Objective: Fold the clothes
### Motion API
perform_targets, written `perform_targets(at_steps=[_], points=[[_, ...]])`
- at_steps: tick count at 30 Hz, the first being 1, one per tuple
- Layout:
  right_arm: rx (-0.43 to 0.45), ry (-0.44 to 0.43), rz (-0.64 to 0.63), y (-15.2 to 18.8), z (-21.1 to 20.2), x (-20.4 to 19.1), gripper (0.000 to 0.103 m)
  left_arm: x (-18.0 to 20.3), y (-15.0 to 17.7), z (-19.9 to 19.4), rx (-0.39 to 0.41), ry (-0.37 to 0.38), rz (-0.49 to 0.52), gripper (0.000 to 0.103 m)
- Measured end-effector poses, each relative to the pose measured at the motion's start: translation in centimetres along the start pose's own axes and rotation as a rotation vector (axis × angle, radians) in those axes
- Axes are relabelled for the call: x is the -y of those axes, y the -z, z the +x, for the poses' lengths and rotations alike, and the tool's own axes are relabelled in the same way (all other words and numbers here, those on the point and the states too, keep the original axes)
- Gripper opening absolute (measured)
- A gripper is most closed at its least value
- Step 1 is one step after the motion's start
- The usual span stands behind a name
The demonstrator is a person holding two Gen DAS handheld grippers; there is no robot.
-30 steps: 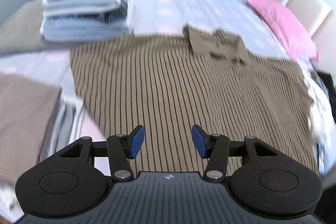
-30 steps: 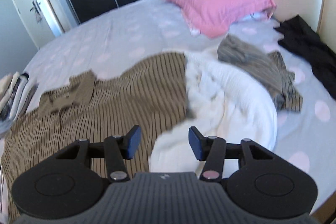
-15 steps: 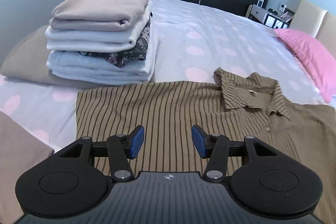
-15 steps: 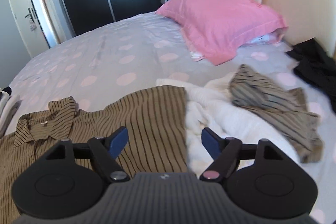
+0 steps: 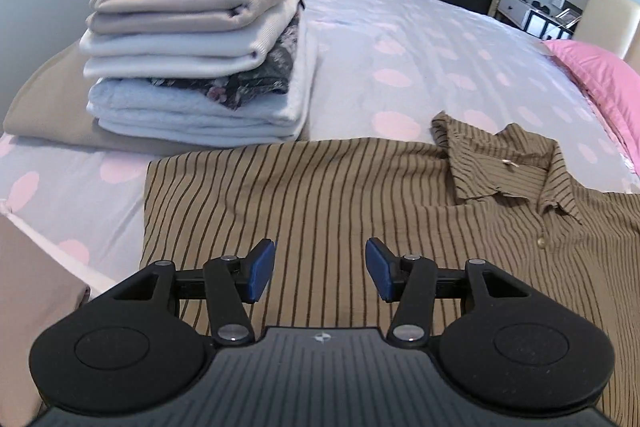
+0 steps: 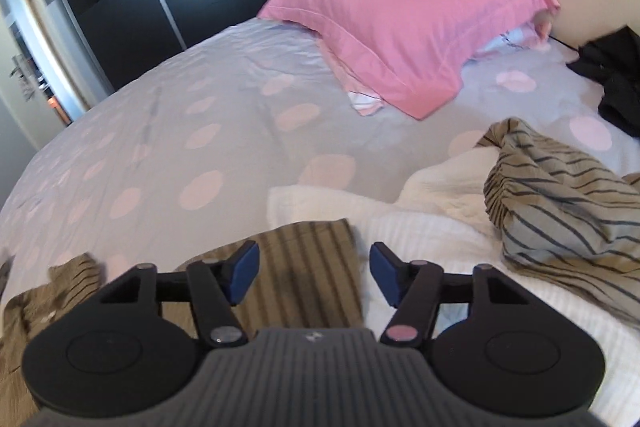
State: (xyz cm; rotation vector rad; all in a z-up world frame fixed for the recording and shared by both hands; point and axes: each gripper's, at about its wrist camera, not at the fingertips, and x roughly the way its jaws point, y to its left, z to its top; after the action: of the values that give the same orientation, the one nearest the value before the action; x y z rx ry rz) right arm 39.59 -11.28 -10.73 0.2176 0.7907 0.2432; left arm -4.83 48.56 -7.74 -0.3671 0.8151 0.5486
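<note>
A brown shirt with thin dark stripes (image 5: pixel 360 203) lies spread flat on the bed, its collar (image 5: pixel 504 163) toward the far right. My left gripper (image 5: pixel 320 273) hovers over the shirt's left part, jaws open, nothing between the blue pads. In the right wrist view my right gripper (image 6: pixel 314 277) hangs above the shirt's right sleeve end (image 6: pixel 308 259). Its jaws are closing, the sleeve edge lies beneath the gap and the pads do not press on it.
A stack of folded clothes (image 5: pixel 200 63) sits at the far left on a beige cloth. A white garment (image 6: pixel 420 227), a crumpled striped garment (image 6: pixel 560 203), a black garment (image 6: pixel 616 83) and a pink pillow (image 6: pixel 400 23) lie to the right on the spotted bedsheet (image 6: pixel 160 147).
The left gripper has swung left and dropped toward the shirt's left part. The right gripper has moved forward and down over the sleeve end; its jaws widened, then narrowed again.
</note>
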Motion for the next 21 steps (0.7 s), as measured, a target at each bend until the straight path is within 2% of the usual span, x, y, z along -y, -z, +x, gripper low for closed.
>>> perform_targets(at_steps=[6,8,9,10,16,21], points=[[-0.001,-0.016,0.096,0.1,2.5,1.7,0.057,0.3,0.1,0.6,-0.011,0.01,-0.002,0.049],[-0.01,-0.04,0.135,0.4,3.0,2.2,0.04,0.6,0.2,0.7,-0.015,0.016,0.009,0.049],[0.0,-0.046,0.13,0.3,2.8,2.1,0.016,0.8,0.2,0.7,-0.018,0.019,0.014,0.049],[0.011,-0.052,0.124,0.2,2.4,2.0,0.008,1.0,0.2,0.7,-0.016,0.023,0.018,0.049],[0.065,-0.084,0.06,-0.9,-0.6,0.6,0.006,1.8,0.3,0.2,-0.002,0.038,0.043,0.049],[0.094,-0.09,-0.098,-1.8,-4.5,-3.8,0.006,2.2,0.0,-0.6,0.014,0.067,0.035,0.049]])
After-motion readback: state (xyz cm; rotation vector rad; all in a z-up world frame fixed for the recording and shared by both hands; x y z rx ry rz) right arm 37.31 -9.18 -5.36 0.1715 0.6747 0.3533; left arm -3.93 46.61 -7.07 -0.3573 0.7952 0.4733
